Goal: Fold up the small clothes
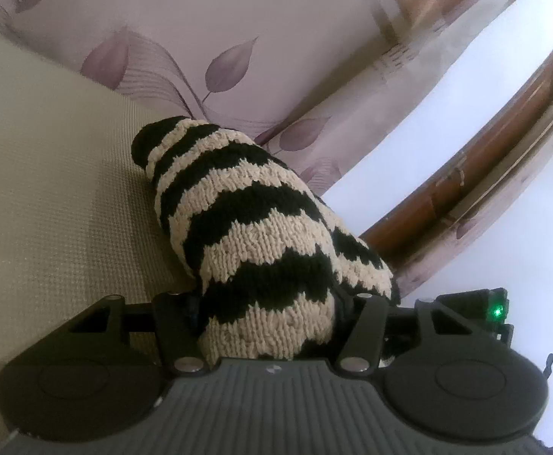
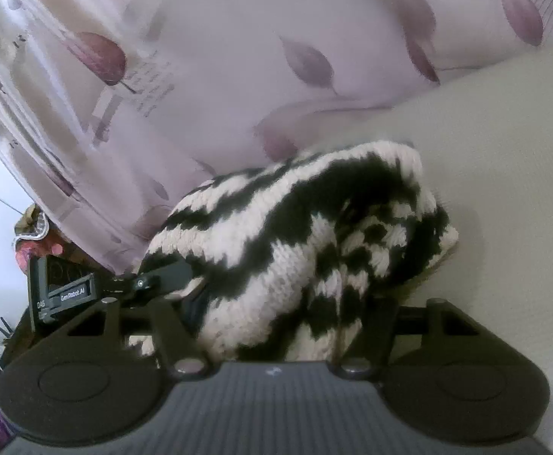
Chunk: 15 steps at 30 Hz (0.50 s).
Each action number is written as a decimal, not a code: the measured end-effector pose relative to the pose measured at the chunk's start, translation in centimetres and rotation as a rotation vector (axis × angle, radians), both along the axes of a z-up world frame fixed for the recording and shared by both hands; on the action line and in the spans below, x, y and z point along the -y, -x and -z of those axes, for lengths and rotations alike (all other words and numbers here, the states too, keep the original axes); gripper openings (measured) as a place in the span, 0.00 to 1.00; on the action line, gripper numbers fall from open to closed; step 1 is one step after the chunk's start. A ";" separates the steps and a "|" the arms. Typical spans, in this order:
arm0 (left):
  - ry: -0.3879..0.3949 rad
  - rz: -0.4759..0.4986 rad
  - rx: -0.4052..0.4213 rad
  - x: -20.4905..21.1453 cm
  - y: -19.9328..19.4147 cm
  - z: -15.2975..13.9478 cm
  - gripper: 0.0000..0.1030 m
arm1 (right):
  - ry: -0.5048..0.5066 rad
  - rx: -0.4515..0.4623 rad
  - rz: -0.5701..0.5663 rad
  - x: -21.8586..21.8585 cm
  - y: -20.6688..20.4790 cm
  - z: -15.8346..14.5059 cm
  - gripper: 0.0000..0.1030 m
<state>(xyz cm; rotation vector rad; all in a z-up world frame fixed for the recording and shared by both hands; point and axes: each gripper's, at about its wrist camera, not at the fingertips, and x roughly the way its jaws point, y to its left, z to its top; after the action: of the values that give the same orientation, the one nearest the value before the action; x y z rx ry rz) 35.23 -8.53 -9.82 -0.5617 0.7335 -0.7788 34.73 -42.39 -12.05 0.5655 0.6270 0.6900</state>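
Only right view shows left claw (image 2: 162,284) beside knit (image 2: 295,246).

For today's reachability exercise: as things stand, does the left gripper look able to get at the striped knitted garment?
Probably yes. The black-and-cream striped knit already bunches between the left gripper's fingers, nothing lying before it. Whether the pads press on it is hidden under the wool. The right gripper has wool between its fingers too.

Ahead: the knitted hat (image 1: 253,235) fills the space between both sets of fingers — no way straight through.
Behind the hat: the curtain (image 1: 208,30) hangs close.
Beside the hat: bare cushion (image 2: 503,151) — open room.
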 end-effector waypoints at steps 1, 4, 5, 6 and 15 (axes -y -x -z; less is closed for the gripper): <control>-0.002 -0.004 0.005 -0.2 0.3 -0.4 0.56 | -0.011 0.002 0.000 -0.3 0.4 -0.2 0.63; -0.002 -0.023 0.019 -1.5 2.1 -1.8 0.56 | -0.033 0.013 -0.012 -1.3 1.8 -1.3 0.63; -0.003 -0.028 0.022 -1.9 2.7 -2.3 0.56 | -0.042 0.017 -0.015 -1.7 2.3 -1.6 0.63; -0.006 -0.033 0.025 -2.3 3.3 -2.7 0.55 | -0.045 0.022 -0.019 -2.2 3.0 -2.0 0.63; -0.063 -0.051 0.071 -6.0 10.8 -6.0 0.56 | -0.069 0.042 -0.067 -5.7 9.8 -3.9 0.63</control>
<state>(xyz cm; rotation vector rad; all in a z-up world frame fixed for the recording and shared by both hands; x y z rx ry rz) 24.43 -2.57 -3.83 -0.4914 0.6740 -0.7224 24.89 -36.65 -8.15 0.5946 0.5869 0.7874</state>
